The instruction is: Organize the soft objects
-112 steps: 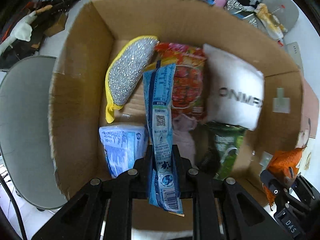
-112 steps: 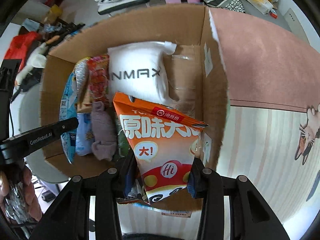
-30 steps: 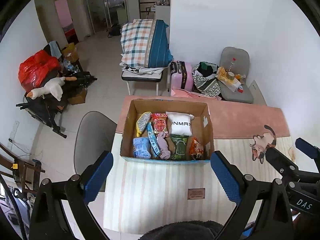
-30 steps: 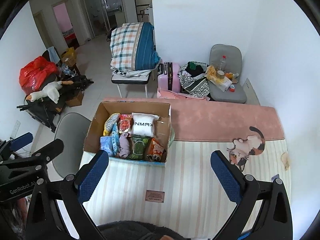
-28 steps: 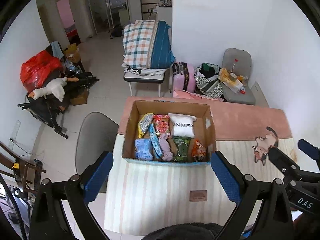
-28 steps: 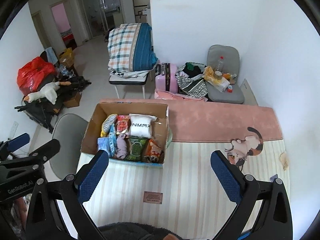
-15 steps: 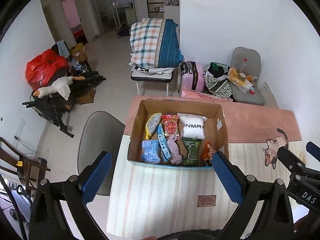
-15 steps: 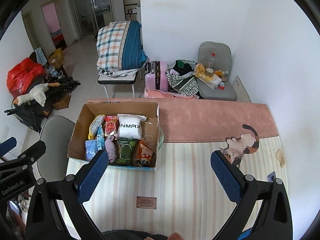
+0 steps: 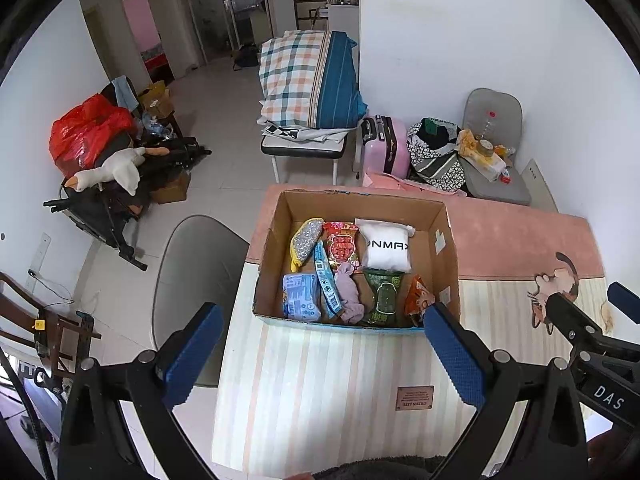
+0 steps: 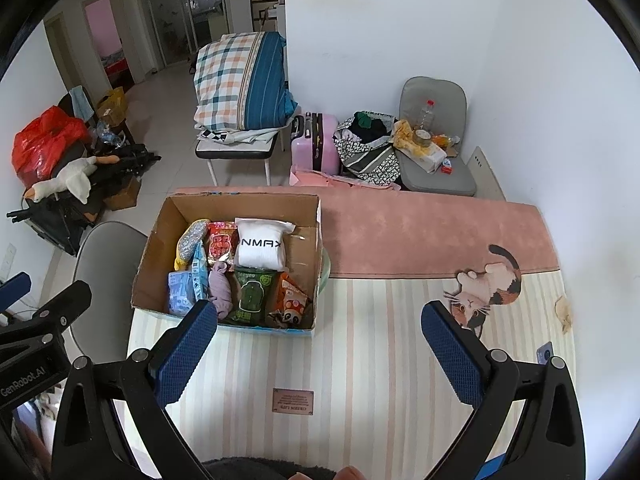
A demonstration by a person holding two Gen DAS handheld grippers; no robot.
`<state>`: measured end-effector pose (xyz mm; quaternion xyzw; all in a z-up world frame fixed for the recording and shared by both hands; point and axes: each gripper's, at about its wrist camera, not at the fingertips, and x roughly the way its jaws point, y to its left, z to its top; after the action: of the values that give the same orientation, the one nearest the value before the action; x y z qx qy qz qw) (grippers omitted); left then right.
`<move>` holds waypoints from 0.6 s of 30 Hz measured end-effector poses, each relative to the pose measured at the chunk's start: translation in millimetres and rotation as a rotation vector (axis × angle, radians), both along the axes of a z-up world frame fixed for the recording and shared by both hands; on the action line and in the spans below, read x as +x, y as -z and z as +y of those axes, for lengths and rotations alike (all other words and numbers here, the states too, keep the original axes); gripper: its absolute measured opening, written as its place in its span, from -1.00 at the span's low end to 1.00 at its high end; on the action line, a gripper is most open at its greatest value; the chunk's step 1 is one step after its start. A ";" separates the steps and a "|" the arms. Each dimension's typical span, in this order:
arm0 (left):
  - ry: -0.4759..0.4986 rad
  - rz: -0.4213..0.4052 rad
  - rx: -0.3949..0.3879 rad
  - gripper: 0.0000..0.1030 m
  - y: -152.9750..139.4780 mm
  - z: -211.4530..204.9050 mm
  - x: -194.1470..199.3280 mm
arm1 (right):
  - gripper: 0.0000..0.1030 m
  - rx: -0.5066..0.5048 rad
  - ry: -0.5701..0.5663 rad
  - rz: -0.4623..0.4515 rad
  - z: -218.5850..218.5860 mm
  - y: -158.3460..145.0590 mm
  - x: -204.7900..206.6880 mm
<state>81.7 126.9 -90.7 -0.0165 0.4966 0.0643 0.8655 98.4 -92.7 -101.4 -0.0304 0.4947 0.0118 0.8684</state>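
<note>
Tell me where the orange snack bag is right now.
The orange snack bag stands in the cardboard box, at its near right corner in the right wrist view, beside the green packet.

1. Left claw (image 9: 320,350): jaws spread wide, empty, high above the table (image 9: 320,392).
2. Cardboard box (image 9: 448,256): open, on the table.
3. Contents: white pouch (image 9: 388,245), green packet (image 9: 383,297), blue packet (image 9: 301,300).
</note>
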 end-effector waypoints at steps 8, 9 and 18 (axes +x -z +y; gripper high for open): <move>0.000 0.003 -0.005 0.99 -0.7 0.5 -2.4 | 1.00 -0.007 -0.005 -0.003 -0.8 0.0 -1.8; -0.001 0.003 -0.008 0.99 -0.5 0.1 -2.5 | 1.00 -0.007 -0.003 -0.005 -1.0 -0.1 -1.6; 0.005 0.003 -0.007 0.99 -1.2 0.0 -1.4 | 1.00 -0.010 0.004 -0.016 -4.0 -4.9 -5.0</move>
<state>80.3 126.8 -89.5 -0.0184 0.4981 0.0604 0.8648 93.4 -96.7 -96.5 -0.0337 0.4878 0.0075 0.8723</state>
